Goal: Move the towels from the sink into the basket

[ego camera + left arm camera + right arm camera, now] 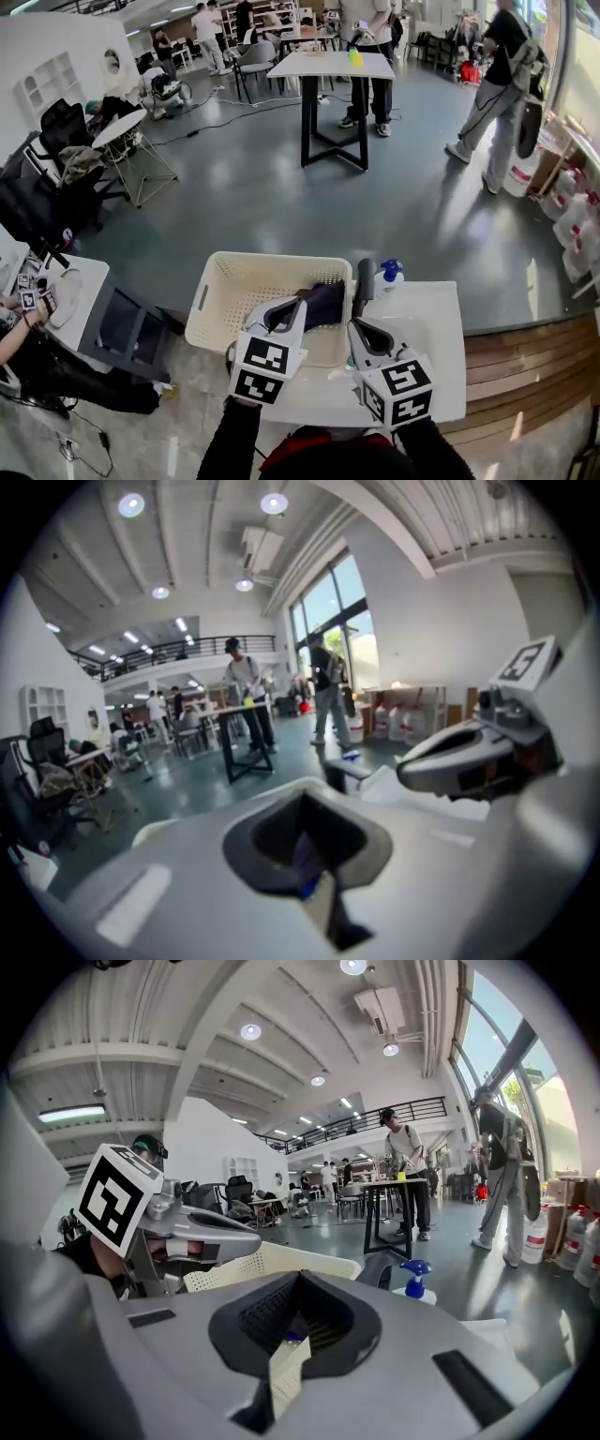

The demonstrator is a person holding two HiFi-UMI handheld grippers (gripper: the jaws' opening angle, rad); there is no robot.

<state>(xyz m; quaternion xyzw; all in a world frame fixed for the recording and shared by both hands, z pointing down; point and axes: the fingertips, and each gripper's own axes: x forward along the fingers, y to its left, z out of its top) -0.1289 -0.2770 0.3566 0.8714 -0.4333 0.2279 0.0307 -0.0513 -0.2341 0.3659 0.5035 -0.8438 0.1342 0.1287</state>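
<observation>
Jaws of your left tool (301,300) are pressed together, and the dark towel (326,302) bunches up right at their tips, so the tool reads as clamped on a fold of it. The towel stands raised over the right-hand part of the cream perforated basket (220,272), with its far edge close to the black faucet (363,281). The tool covers the lower part of the cloth in the head view. You cannot tell there how much hangs inside the basket and how much lies over its right rim.

Your right tool (359,330) sits just right of the left one, near the faucet's base, pointing away from you. Its jaws are together too, with nothing between them; its own view shows the ribbed pads meeting. That view also catches the left tool on its left side, with the basket's rim behind it.

Both tools are over the white bench (436,323), which has the basket at its left end. A white spray bottle with a blue head (390,275) stands at the bench's far edge, just right of the faucet. The left tool's marker cube (262,367) and the right tool's marker cube (398,389) face you at the near side, above your dark sleeves (230,441).

Beyond the bench, across the grey floor (281,178), a white table on black legs (328,66) stands with people (492,94) near it and off to the far right.
</observation>
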